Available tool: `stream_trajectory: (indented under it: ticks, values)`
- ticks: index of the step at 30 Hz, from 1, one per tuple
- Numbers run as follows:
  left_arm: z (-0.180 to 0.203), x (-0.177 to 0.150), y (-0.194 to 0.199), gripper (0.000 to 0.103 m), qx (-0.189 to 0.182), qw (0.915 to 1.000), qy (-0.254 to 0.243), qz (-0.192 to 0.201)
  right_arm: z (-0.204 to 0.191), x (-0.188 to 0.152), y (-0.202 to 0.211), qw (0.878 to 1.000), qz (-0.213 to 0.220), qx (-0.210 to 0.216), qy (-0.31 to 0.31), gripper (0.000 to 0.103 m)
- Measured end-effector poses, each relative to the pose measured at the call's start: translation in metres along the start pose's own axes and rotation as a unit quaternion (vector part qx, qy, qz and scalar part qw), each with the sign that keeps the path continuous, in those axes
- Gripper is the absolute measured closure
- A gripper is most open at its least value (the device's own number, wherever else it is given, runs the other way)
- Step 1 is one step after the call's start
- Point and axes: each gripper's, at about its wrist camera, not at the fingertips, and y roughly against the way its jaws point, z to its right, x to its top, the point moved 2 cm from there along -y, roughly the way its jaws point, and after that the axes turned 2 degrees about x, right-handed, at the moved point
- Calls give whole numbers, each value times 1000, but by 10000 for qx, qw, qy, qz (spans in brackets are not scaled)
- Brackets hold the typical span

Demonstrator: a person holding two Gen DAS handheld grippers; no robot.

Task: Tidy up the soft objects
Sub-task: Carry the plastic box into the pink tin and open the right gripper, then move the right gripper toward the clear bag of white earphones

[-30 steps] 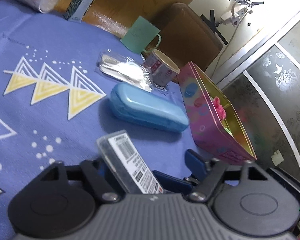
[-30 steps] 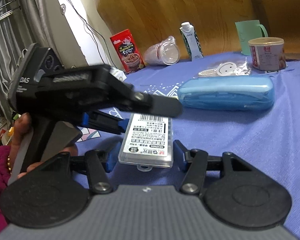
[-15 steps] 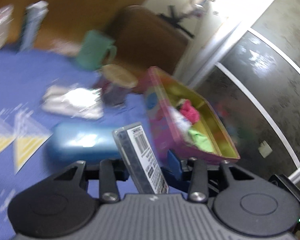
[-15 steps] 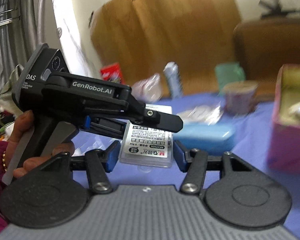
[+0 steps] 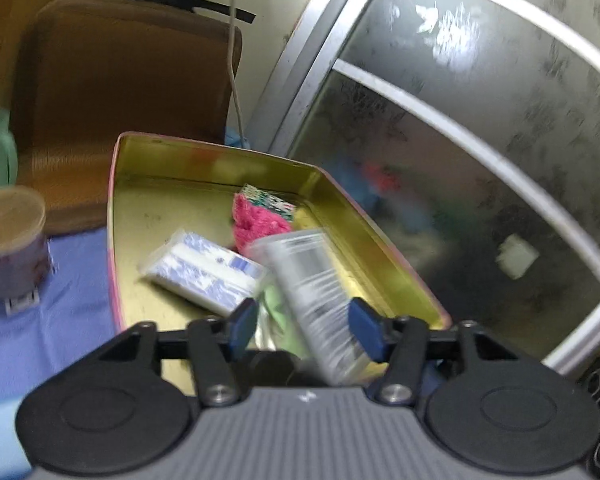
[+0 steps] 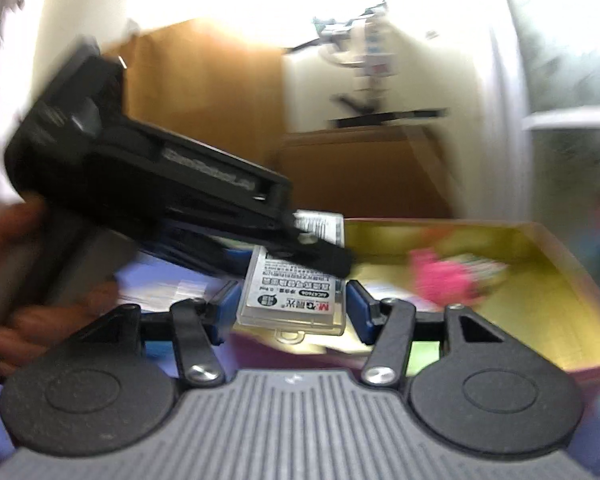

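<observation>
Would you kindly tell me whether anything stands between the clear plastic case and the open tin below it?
Nothing visible does. The plastic case hangs tilted over the open tin, which has no lid on. A tissue pack and a pink cloth lie inside, with bare floor beside them.

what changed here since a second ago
Both hand-held grippers carried the clear plastic barcode-labelled box off the blue tablecloth to above the open gold-lined pink tin. The left hand-held gripper has just been opening its jaws, with the box between them. Unchanged: the right hand-held gripper still clamps the box; the pink cloth stays in the tin.
</observation>
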Motion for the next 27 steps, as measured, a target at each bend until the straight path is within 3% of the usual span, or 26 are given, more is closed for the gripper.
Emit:
stream_trajectory:
  ticks: [2,4,7,11,17,23,27]
  values:
    - [6,-5,-9,48,199,9996,-204,-18,19,-7,-9,9965,-152,-801,181,42]
    - [6,-11,-9,44,226,9994,-249,-61,42,-13,-17,9924,-304,-1195,5,41]
    - [2,-16,-3,42,350,9991,-256,-30,66,-18,-8,9912,-233,-1169,-581,42]
    - [-4,-17,7,39,364,9992,-147,49,72,-18,-6,9899,-109,-1145,-823,42]
    - [-9,-32,47,35,415,9980,-288,372,42,-10,-7,9951,-159,-912,-362,42]
    - [-32,-49,103,33,745,9939,-358,729,50,12,-42,9836,-1241,-930,917,43]
    - [-62,-70,139,26,1120,9889,-80,968,78,15,-63,9689,-2019,-985,1038,44]
